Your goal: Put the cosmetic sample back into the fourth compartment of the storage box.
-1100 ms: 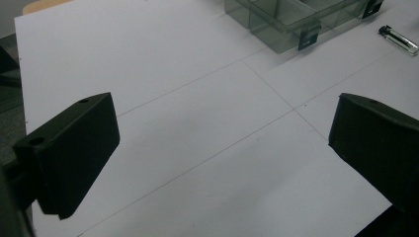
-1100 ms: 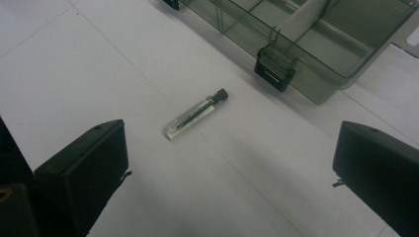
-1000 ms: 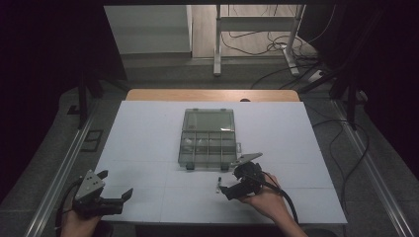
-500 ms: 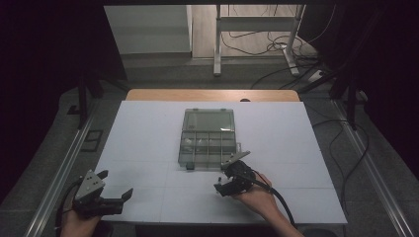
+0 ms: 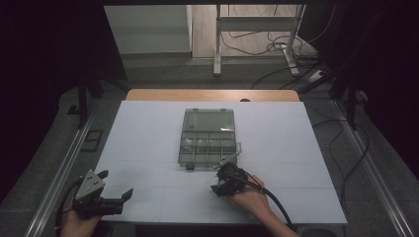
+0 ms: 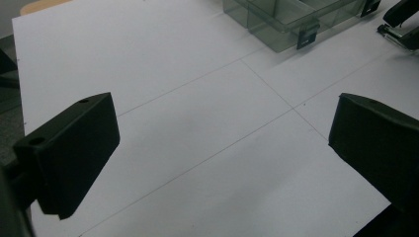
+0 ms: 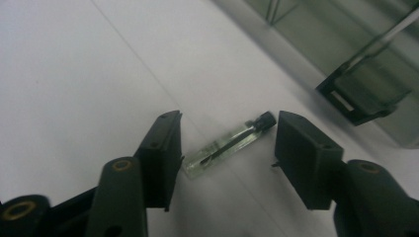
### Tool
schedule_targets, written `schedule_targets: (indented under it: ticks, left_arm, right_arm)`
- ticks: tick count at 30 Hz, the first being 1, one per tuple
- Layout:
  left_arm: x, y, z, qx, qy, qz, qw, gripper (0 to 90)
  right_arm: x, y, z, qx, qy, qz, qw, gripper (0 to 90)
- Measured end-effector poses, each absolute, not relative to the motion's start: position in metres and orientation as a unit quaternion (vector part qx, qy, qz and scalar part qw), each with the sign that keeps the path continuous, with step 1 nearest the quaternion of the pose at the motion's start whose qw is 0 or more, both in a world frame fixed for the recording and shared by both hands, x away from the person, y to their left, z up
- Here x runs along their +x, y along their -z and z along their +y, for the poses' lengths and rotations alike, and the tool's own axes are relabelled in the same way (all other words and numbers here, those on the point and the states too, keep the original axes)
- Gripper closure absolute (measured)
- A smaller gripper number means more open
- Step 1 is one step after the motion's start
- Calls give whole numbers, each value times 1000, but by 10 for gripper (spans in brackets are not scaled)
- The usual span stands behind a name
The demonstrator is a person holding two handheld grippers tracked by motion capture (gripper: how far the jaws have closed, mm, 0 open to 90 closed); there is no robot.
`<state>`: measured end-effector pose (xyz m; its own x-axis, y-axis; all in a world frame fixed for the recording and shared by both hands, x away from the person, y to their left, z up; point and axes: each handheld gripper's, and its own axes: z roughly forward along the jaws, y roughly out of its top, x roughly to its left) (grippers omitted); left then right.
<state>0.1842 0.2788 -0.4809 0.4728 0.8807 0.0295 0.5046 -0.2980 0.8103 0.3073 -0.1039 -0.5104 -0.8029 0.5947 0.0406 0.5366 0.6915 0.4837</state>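
**Jaws narrow on a small vial beside the organizer box**

The right gripper (image 7: 227, 143) has sunk toward the table just in front of the clear organizer box (image 5: 207, 138), its jaws just closing around a small glass vial (image 7: 230, 143) lying flat between them, pads not yet pressing. A pickup looks imminent. The left gripper (image 5: 106, 197), wide open and empty, waits well to the box's left.

A clear glass vial (image 7: 228, 143) with a black cap lies on the white table (image 5: 148, 133) near the smoky see-through box (image 5: 207, 138); black grippers.
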Motion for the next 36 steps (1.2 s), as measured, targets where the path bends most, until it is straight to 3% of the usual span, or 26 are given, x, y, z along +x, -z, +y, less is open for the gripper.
schedule_targets:
  ticks: [7,8,9,10,12,36]
  left_arm:
    - [184,481,279,768,-245,451,383,0]
    - [184,481,278,769,-245,450,382,0]
    - [184,481,278,769,-245,450,382,0]
    - [184,481,278,769,-246,450,382,0]
    - [184,481,278,769,-246,450,382,0]
    - [185,481,279,770,-242,449,384,0]
  right_arm:
    - [304,511,-102,291,-227,925,83,572]
    - [304,511,-102,288,-227,927,82,673]
    - [304,511,-102,288,-227,927,82,673]
    - [303,510,-103,287,-226,928,81,742]
    - [303,510,-103,284,-225,929,76,793]
    - [304,500,-112,255,-254,931,64,798]
